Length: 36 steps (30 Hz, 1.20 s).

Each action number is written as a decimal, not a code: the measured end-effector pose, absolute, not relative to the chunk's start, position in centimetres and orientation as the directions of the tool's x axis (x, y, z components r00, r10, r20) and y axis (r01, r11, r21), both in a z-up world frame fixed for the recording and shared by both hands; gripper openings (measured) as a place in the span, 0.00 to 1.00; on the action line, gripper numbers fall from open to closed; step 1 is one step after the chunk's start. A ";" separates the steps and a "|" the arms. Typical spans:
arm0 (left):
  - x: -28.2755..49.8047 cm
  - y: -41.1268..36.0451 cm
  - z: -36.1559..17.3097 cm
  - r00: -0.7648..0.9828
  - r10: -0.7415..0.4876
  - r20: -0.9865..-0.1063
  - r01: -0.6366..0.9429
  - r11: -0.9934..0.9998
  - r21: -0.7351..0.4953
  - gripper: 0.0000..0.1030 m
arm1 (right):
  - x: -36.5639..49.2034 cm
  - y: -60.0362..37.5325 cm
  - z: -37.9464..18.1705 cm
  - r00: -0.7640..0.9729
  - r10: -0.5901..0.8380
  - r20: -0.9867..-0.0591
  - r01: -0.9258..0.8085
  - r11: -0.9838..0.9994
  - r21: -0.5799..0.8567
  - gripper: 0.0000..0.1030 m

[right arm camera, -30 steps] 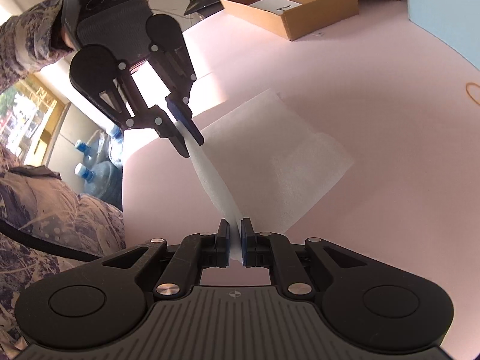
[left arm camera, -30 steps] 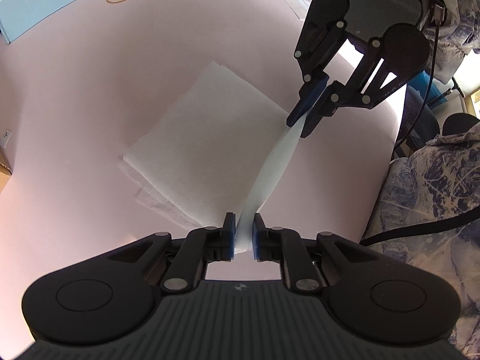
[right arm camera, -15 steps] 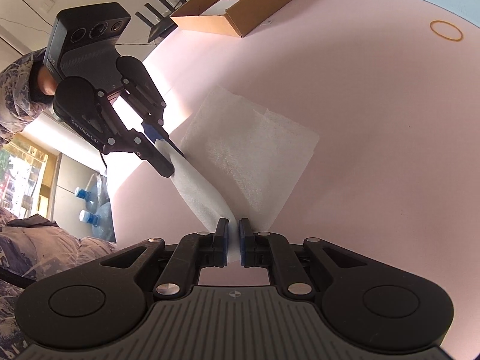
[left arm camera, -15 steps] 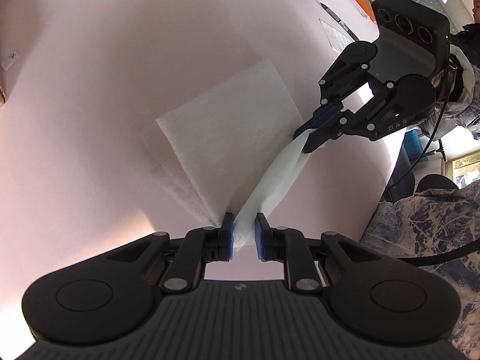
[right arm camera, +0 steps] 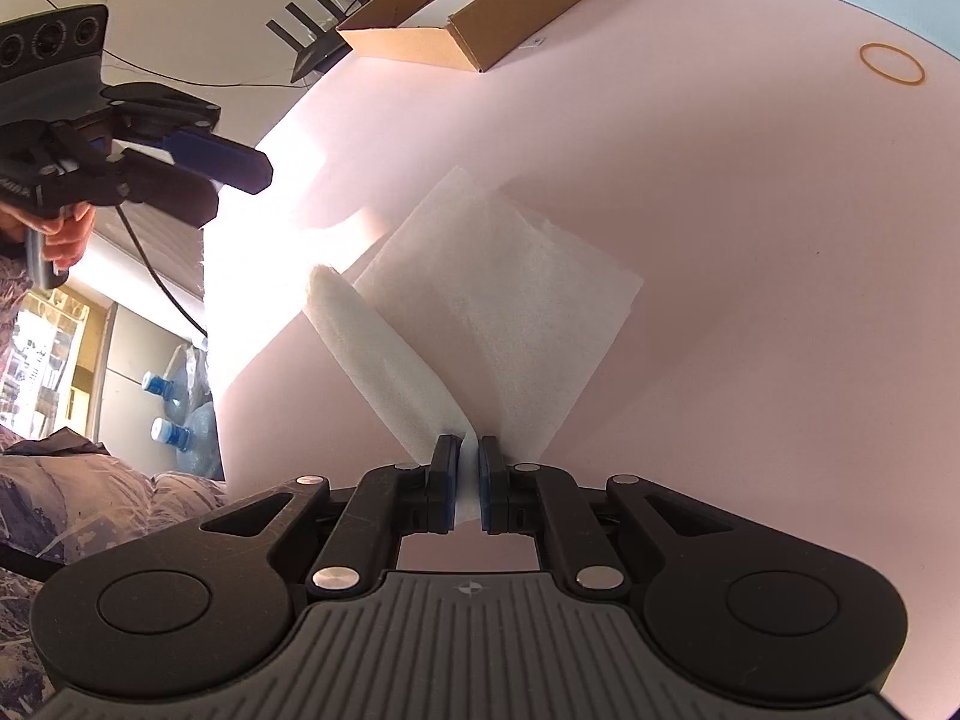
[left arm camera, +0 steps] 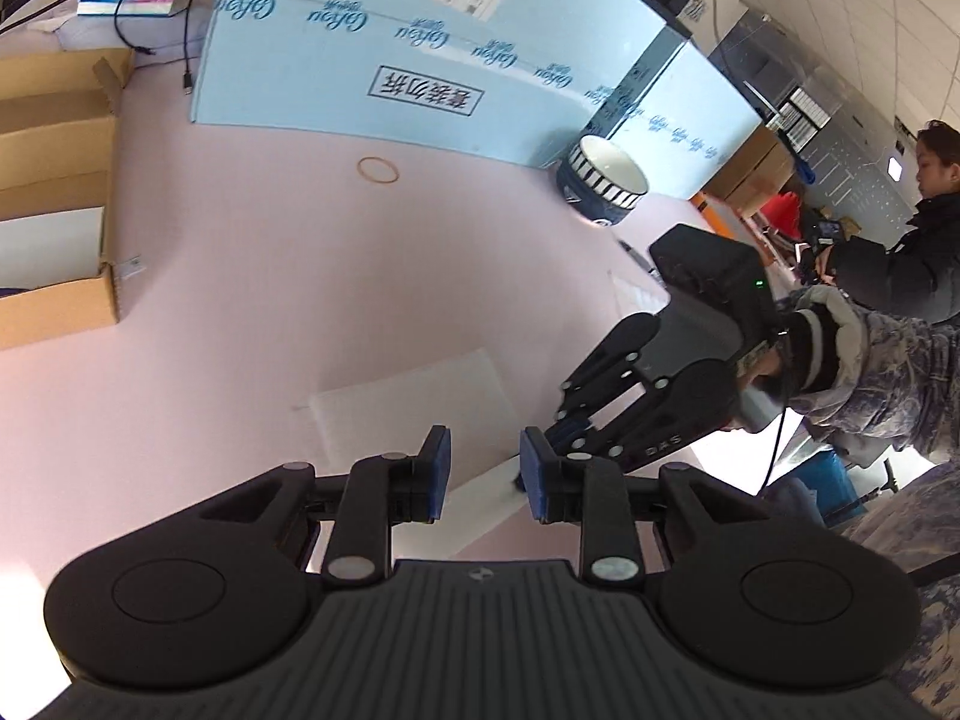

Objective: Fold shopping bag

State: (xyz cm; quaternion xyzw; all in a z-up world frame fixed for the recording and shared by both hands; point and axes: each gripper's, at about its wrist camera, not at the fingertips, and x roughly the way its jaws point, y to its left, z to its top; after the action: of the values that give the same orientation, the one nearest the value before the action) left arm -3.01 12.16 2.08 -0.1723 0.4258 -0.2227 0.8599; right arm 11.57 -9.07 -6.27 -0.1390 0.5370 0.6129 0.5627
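Left gripper (left arm camera: 479, 474) tilted downward above the pink table (left arm camera: 288, 252), jaws opening, blue pads (left arm camera: 441, 471) well apart with nothing between them. Seen from the right wrist, same tool (right arm camera: 228, 174) up and off to the left of the shopping bag (right arm camera: 504, 312), clear of it, a bare hand (right arm camera: 60, 234) wrapped around its handle. Right gripper (right arm camera: 470, 480) angled steeply down at the near edge of the bag, pads pinched tight on a white strip of it. From the left wrist, right gripper (left arm camera: 540, 450) just right of the bag (left arm camera: 414, 408), patterned padded sleeve (left arm camera: 888, 372) behind.

Bag flat on the table, white, soft, fibrous non-woven weave, folded to a rough square with layered edges. One flap lifted from the clamped corner, curling up and leftward into a loose rounded roll (right arm camera: 372, 348).

Beyond the bag: thin tan rubber band (left arm camera: 378, 170), navy-striped round bowl (left arm camera: 603, 180), smooth light-blue printed carton (left arm camera: 420, 48). Left of the bag, open brown cardboard box (left arm camera: 54, 192).
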 end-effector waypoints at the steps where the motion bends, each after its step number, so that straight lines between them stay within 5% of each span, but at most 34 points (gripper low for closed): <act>1: -3.1 10.8 1.6 0.547 -0.530 -0.649 0.245 0.842 -0.481 0.22 | 11.5 -9.0 -6.3 -0.326 0.539 -0.777 -0.841 0.210 0.499 0.05; 10: -3.5 7.1 -5.9 0.527 -0.500 -0.687 0.117 0.843 -0.524 0.19 | 10.7 -9.3 -6.2 -0.285 0.551 -0.784 -0.856 0.223 0.467 0.05; 19: -4.5 10.6 -7.6 0.599 -0.409 -0.688 -0.059 0.834 -0.548 0.02 | 10.7 -9.9 -6.6 -0.271 0.577 -0.771 -0.842 0.246 0.480 0.05; 24: -4.4 11.0 -8.1 0.595 -0.413 -0.689 -0.072 0.827 -0.558 0.02 | 9.9 -9.8 -6.0 -0.227 0.583 -0.780 -0.866 0.245 0.435 0.06; 28: -4.3 11.2 -8.4 0.594 -0.417 -0.688 -0.083 0.819 -0.568 0.02 | 9.0 -10.7 -4.5 -0.049 0.596 -0.801 -0.903 0.317 0.291 0.35; 36: -4.5 11.7 -8.6 0.601 -0.426 -0.676 -0.109 0.794 -0.598 0.02 | 8.3 -16.3 -0.7 0.181 0.745 -0.642 -0.823 0.472 0.316 0.16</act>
State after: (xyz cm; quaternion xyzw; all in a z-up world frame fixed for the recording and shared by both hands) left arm -4.53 11.66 -8.60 -0.3065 0.4363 -0.0945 0.8407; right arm 8.26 -16.29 -0.70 -0.0504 0.3847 0.5111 0.7669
